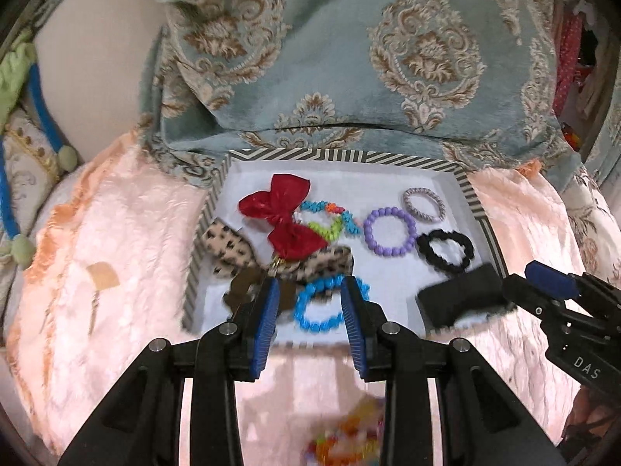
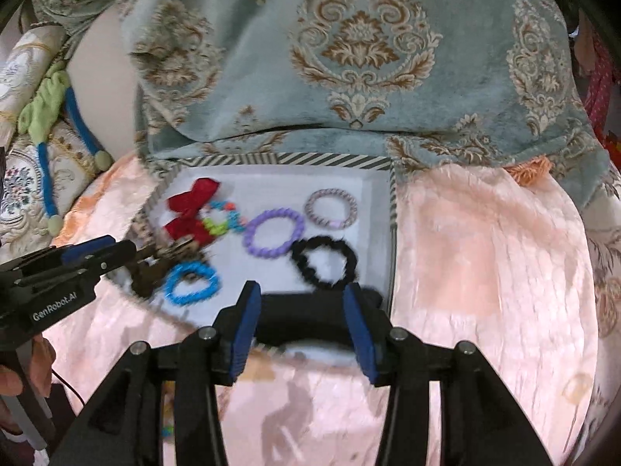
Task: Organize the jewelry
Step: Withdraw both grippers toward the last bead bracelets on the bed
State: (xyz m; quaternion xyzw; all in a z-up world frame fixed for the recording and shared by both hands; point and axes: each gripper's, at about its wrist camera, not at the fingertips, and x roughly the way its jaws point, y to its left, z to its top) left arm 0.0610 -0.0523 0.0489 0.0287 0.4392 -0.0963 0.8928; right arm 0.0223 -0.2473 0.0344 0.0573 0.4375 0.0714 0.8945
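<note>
Striped-rim tray (image 1: 471,190) sits on pink fuzzy blanket (image 1: 128,233), full of hair stuff. Red bow (image 1: 285,219), purple bead bracelet (image 1: 390,232), black scrunchie (image 1: 446,250), blue bead bracelet (image 1: 324,305) all inside. Left gripper (image 1: 308,303) above tray's near edge, jaws apart, nothing pinched. Right gripper (image 2: 300,308) also spread wide and empty, blurry black box (image 2: 310,316) beyond it at tray's near corner.

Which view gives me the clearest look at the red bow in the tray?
The left wrist view: the red bow is large, sharp and shown whole, both loops visible, lying across the multicoloured bead bracelet. The right wrist view shows it smaller, near the tray's left side, slightly blurred.
</note>
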